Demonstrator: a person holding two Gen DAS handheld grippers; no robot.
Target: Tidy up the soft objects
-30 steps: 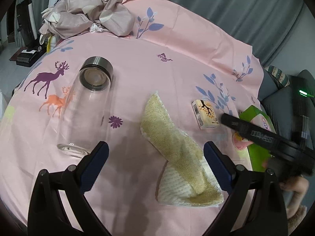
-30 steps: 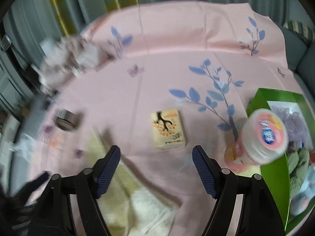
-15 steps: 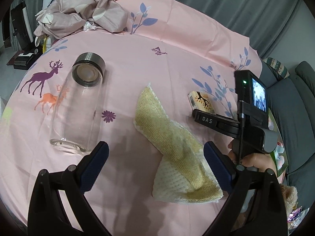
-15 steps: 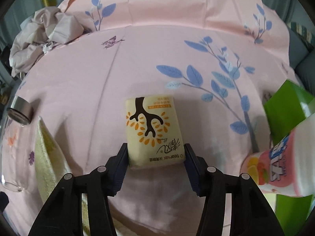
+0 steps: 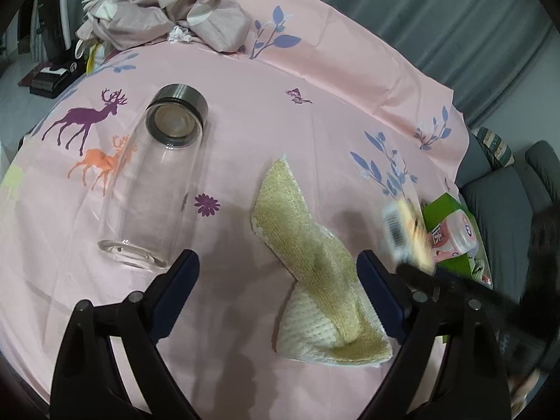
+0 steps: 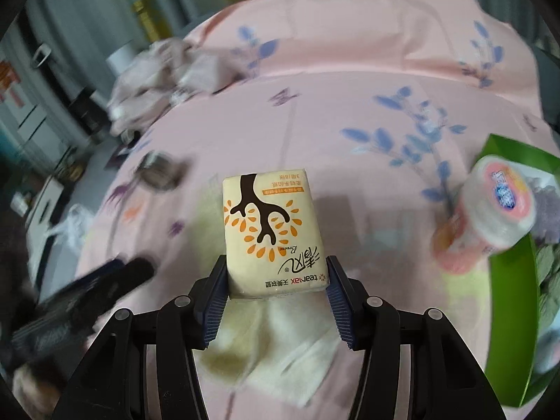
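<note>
My right gripper [image 6: 274,285] is shut on a cream tissue pack [image 6: 271,234] with a brown tree print and holds it above the pink tablecloth. The pack shows blurred in the left wrist view [image 5: 407,234], lifted at the right. A yellow folded towel [image 5: 315,266] lies on the cloth between my left gripper's open fingers. My left gripper [image 5: 276,288] is open and empty above the towel's near end. The towel also shows under the pack in the right wrist view [image 6: 273,346].
A clear glass bottle [image 5: 154,189] with a steel cap lies on its side at the left. A crumpled grey-pink cloth [image 5: 168,10] sits at the far edge. A green box [image 6: 514,269] holding soft items and a pink-white roll [image 6: 490,210] stand at the right.
My right gripper closed on the tissue pack and lifted it off the cloth, moving toward the right. My left gripper stayed open over the towel.
</note>
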